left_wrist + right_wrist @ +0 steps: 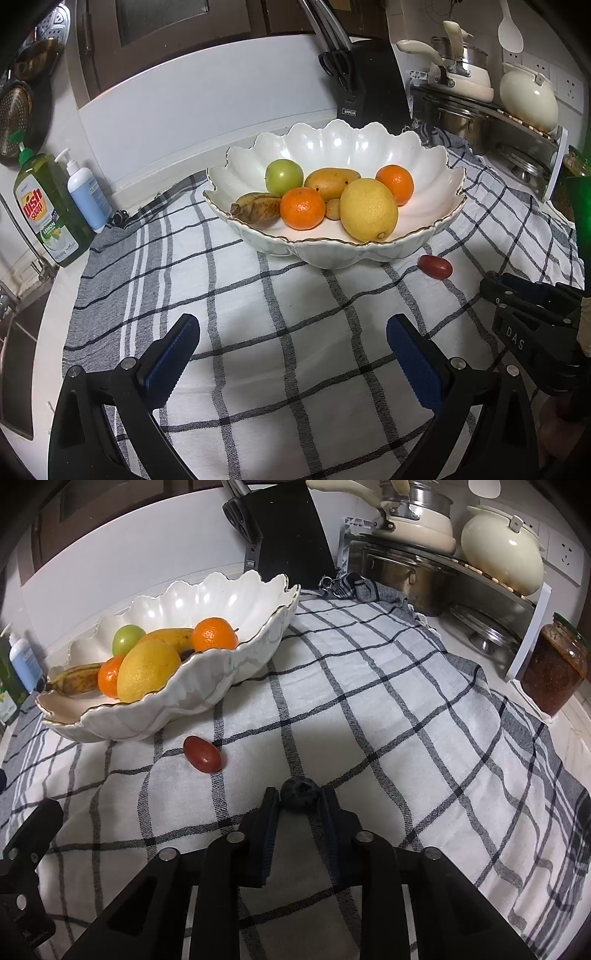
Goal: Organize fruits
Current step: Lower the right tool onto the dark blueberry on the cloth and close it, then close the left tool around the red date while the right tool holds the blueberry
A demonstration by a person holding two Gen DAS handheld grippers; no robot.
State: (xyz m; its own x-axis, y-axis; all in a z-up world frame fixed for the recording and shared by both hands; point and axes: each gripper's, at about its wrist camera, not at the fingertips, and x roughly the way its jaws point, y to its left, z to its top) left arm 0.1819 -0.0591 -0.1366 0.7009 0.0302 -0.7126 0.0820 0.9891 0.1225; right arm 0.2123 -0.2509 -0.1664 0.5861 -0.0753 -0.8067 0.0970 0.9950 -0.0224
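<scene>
A white scalloped bowl (439,230) (258,642) stands on a checked cloth (258,332) (388,701). It holds a lemon (368,209), two oranges (303,208), a green apple (284,177), a mango (331,182) and a banana (256,209). A red grape (435,266) (202,754) lies on the cloth beside the bowl. My right gripper (300,796) is shut on a dark blueberry (299,794), just above the cloth, right of the grape. My left gripper (291,332) is open and empty, in front of the bowl.
Dish soap (48,210) and a pump bottle (86,194) stand at the left. A knife block (369,81), pots on a rack (465,74) (424,528) and a jar (554,668) stand at the back right.
</scene>
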